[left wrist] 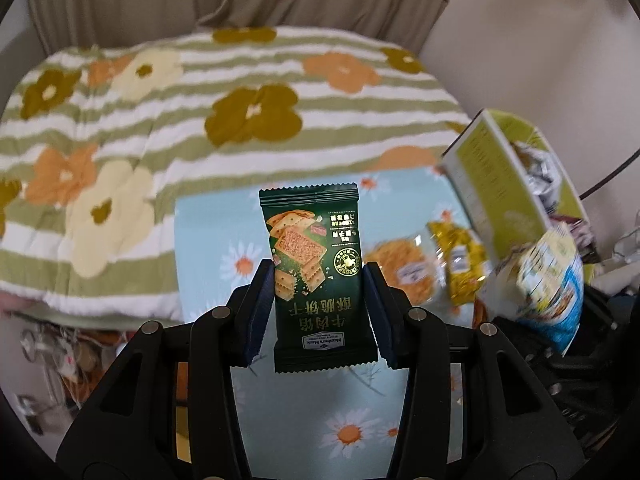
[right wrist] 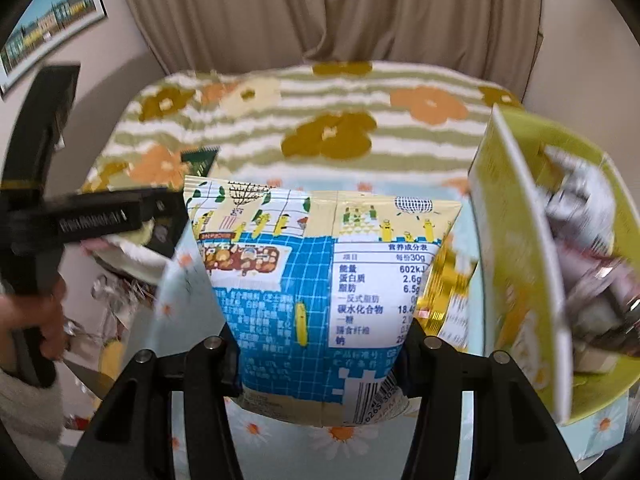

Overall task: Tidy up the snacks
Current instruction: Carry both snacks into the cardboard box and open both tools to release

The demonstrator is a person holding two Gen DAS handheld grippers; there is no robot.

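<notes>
Holding crumpled silvery wrappers point(right wrist: 580, 216), the lime cardboard box point(right wrist: 516, 264) sits tilted; left claw point(left wrist: 318, 280) grips a flat green cracker packet point(left wrist: 316, 276), right claw point(right wrist: 320, 348) a puffy glossy snack bag point(right wrist: 312, 280).

The left tongs point(left wrist: 319, 288) have glossy black plastic arms with round silver pivot screws and dark blue ribbed pads point(left wrist: 259, 312). The right tongs point(right wrist: 320, 356) are built alike, black with the same silver screws. Seen from the right wrist, the left tongs' black body carries small white lettering, and the hand point(right wrist: 34, 322) gripping its handle wears a fuzzy white sleeve point(right wrist: 28, 408).
</notes>
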